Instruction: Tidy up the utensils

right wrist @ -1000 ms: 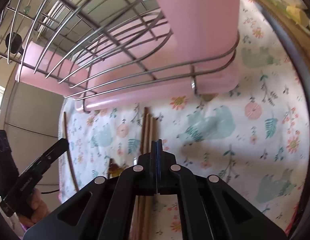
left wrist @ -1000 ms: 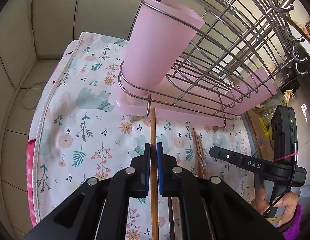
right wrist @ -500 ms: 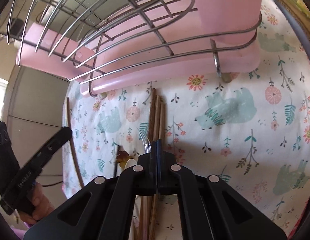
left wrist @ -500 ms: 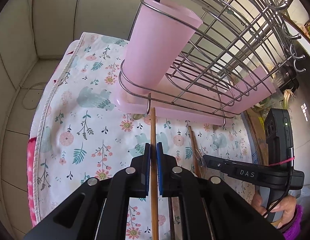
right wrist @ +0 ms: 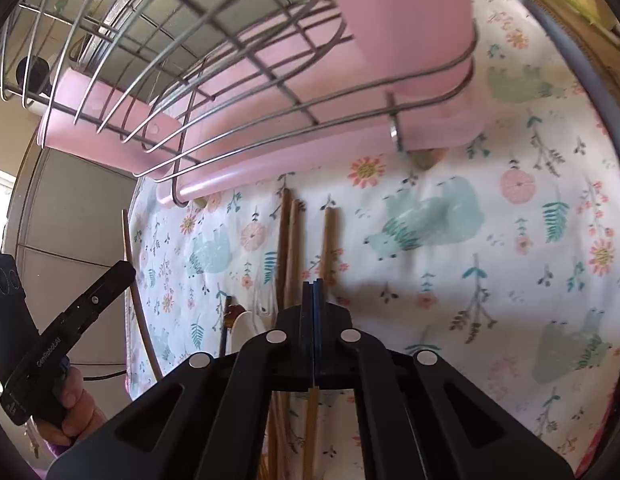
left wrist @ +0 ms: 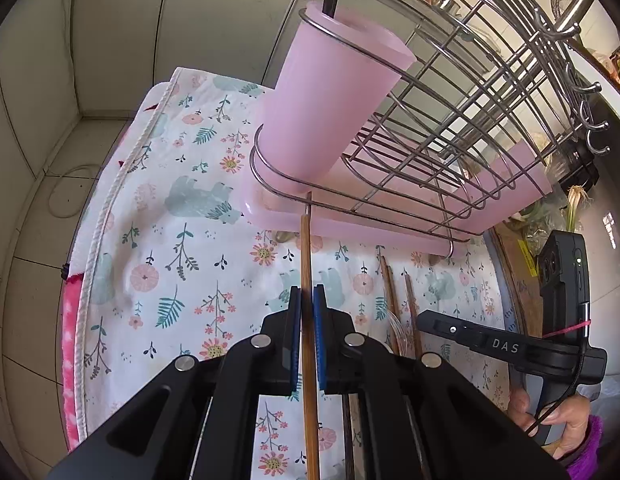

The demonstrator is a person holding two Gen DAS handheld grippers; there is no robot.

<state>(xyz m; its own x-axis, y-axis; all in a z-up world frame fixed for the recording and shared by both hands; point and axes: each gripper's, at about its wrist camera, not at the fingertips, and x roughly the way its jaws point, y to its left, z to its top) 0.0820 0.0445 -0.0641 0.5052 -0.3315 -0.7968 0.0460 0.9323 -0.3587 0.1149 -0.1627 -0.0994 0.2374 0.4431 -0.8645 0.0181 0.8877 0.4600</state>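
My left gripper [left wrist: 305,296] is shut on one wooden chopstick [left wrist: 305,256], which runs up between the blue pads towards the foot of the pink utensil cup [left wrist: 330,112]. The cup stands at the end of the wire dish rack [left wrist: 470,120], and a dark utensil handle sticks out of it. Several more chopsticks [right wrist: 287,240] lie side by side on the floral cloth [right wrist: 490,260] in front of the rack. My right gripper [right wrist: 313,282] hangs shut just over them, one chopstick [right wrist: 330,240] passing beneath it. Nothing shows between its jaws.
The rack sits on a pink drip tray [left wrist: 370,232]. A white spoon [right wrist: 241,324] and a clear plastic piece [right wrist: 265,304] lie left of the chopsticks. A tiled wall and the cloth's edge [left wrist: 109,200] are on the left, clutter on the right.
My right gripper has come closer to the chopsticks on the cloth, which now look larger below the rack. The left gripper and its chopstick have stayed put.
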